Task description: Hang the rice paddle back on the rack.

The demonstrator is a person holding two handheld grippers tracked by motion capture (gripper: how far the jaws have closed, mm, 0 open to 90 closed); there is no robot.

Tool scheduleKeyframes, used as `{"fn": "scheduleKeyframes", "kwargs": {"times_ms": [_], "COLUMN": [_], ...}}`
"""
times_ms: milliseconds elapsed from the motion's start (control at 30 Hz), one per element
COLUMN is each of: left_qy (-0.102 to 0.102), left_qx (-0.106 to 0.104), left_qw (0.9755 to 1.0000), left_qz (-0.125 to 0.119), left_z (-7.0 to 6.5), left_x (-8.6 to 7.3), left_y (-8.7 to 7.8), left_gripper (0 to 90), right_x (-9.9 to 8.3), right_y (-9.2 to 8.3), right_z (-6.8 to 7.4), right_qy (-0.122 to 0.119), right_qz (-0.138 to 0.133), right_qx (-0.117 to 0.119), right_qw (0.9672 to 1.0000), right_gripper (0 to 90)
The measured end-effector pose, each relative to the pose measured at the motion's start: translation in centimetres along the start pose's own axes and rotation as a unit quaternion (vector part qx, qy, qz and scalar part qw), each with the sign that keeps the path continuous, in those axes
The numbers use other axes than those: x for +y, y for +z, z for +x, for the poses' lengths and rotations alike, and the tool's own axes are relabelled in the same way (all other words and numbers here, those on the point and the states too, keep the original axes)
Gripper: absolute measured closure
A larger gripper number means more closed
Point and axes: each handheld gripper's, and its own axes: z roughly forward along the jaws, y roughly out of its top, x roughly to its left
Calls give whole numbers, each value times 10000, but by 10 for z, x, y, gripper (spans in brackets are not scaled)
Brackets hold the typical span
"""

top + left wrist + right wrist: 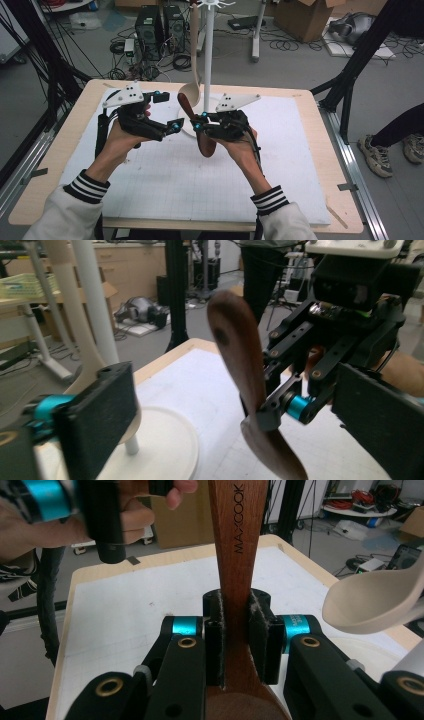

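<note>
The right gripper [235, 635] has its fingers [215, 645] clenched on the neck of a dark wooden spoon [237, 540], pads pressed against both sides of the handle — the spoon is held off the tabletop [165, 180], just in front of the white stand [208, 55], where a pale wooden spoon [191, 85] hangs. The left gripper [172, 112] hovers just beside the dark spoon, its fingers [97, 415] spread wide — released, grasping nothing.
</note>
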Motion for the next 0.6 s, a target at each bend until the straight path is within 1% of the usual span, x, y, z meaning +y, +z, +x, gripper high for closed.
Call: {"fn": "scheduleKeyframes", "kwargs": {"times_ms": [33,67,133,233,333,433,500,567,600], "left_qy": [-7,-29,-34,-87,-128,-120,-146,-149,-168], "left_qx": [-6,-13,-44,-13,-25,-20,5,44,62], "left_qw": [10000,10000,10000,10000,9999,9999,9999,9999,9998], "left_qz": [-25,-49,-34,-25,-32,-7,-52,-50,-64], "left_z": [0,-1,-1,-2,-3,-5,-6,-6,-6], "left_x": [0,1,1,2,3,5,6,8,8], "left_y": [1,2,3,6,9,11,11,11,11], "left_gripper": [83,98,116,165,232,274,323,348,380], "right_x": [0,0,1,1,1,1,2,2,2], "right_y": [1,1,1,2,2,3,4,3,3], "right_z": [1,1,2,3,4,5,6,6,6], "right_qy": [21,-7,8,-11,-27,-23,-48,-42,-61], "right_qz": [-11,-3,-6,-51,-53,-48,-71,-85,-84], "right_qx": [26,24,38,43,32,34,24,38,27], "right_qw": [10000,10000,10000,10000,10000,10000,10000,9999,9999], "right_gripper": [792,791,792,791,791,791,791,791,791]}}
